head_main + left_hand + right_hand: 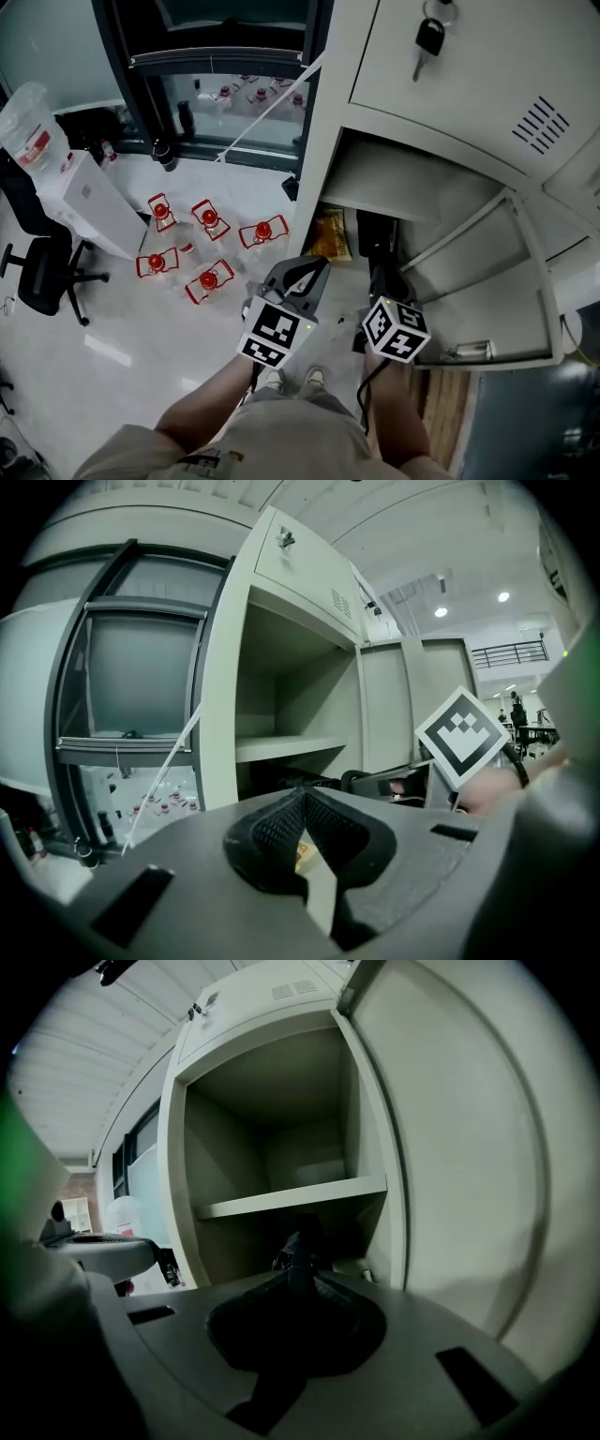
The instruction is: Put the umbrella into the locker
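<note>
- Head view: I see the right gripper point(380, 281) clamped on the black umbrella point(376, 239). The umbrella reaches into the lower compartment of the open locker point(441, 159), just beside a yellow packet point(330, 236). The left gripper point(302, 274) hangs near the locker's left edge, apart from the umbrella.
- Left gripper view: I read its jaws pressed together with nothing between them. The locker's shelf point(281, 749) shows ahead.
- Right gripper view: I read the jaws clenched on the umbrella's dark body, which points in under the shelf. The door point(450, 1147) stands open at the right.
</note>
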`<state>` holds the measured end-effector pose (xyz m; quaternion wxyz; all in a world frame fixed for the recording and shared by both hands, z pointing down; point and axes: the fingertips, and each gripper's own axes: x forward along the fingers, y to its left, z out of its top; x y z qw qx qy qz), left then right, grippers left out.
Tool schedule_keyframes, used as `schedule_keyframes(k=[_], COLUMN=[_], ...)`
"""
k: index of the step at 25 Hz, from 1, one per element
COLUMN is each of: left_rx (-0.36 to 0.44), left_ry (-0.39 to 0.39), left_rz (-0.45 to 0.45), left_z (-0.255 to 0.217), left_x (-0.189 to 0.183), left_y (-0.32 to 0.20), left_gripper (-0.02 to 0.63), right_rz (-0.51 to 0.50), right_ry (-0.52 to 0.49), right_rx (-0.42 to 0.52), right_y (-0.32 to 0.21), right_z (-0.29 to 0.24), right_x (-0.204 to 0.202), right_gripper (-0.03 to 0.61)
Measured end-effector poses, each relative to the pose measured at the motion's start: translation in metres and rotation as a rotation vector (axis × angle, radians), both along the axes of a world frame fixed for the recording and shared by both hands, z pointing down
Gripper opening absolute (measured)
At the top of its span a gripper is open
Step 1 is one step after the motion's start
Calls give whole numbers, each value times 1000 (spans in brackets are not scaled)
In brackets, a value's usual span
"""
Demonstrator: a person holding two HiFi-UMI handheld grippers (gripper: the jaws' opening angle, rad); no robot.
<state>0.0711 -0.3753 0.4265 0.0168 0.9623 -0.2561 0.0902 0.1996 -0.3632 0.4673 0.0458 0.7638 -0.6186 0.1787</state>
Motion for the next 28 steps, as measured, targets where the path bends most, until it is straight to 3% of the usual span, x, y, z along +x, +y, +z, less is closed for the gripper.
schedule_keyframes(k=[13,19,28], left_rx=[-37,-41,-75], left_ry=[12,11,-13], left_rz=[-79,-89,-90], left_z=[21,27,52], left_x=[32,43,57], left_y=[-39,-50,-56], left_gripper=[8,8,8], right_rz=[-53,-56,-105], right_ry=[40,47,85], right_rx=[-49,-108,-122], right_y=[-70,-92,-122], right_z=[30,55,72], right_x=[21,28,35], right_gripper=[21,21,23])
